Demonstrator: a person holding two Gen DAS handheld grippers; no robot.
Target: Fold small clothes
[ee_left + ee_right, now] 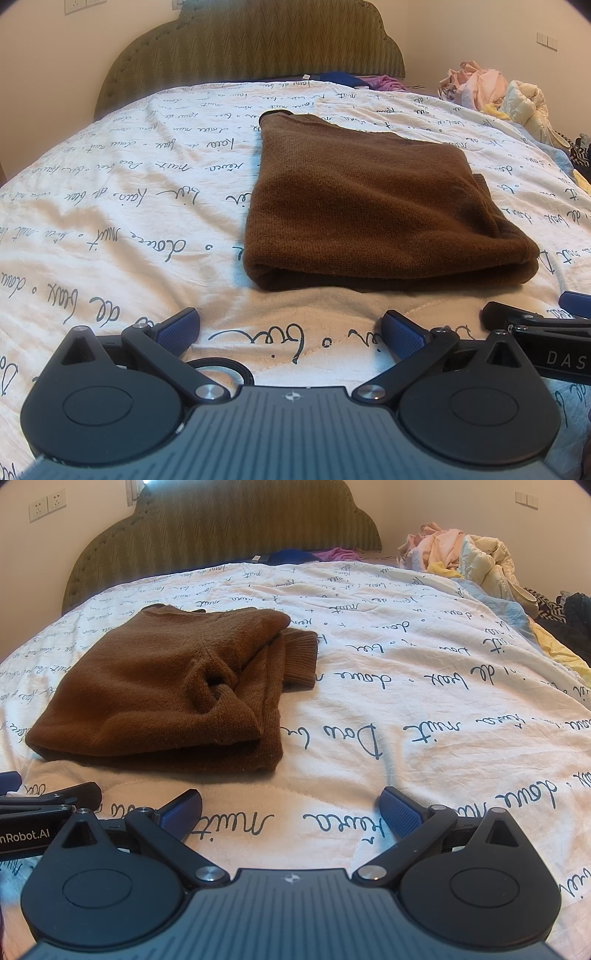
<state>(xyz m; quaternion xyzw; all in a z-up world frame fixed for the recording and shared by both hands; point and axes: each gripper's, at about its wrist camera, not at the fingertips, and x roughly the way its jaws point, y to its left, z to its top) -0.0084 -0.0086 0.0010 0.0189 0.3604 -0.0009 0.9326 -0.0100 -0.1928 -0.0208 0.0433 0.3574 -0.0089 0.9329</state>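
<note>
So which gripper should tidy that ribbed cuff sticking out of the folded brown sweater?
Probably the right gripper: the cuff pokes out on its side, and both are open and empty.

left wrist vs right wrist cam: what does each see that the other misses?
Left wrist only: the brown sweater from its smooth folded side, edges looking tidy.

Right wrist only: the sweater's loose side, a ribbed cuff sticking out past the fold, and bunched layers at the middle.

Both: the open left gripper and open right gripper, each empty and short of the sweater; the script-print bedspread; the green headboard; the clothes pile.
</note>
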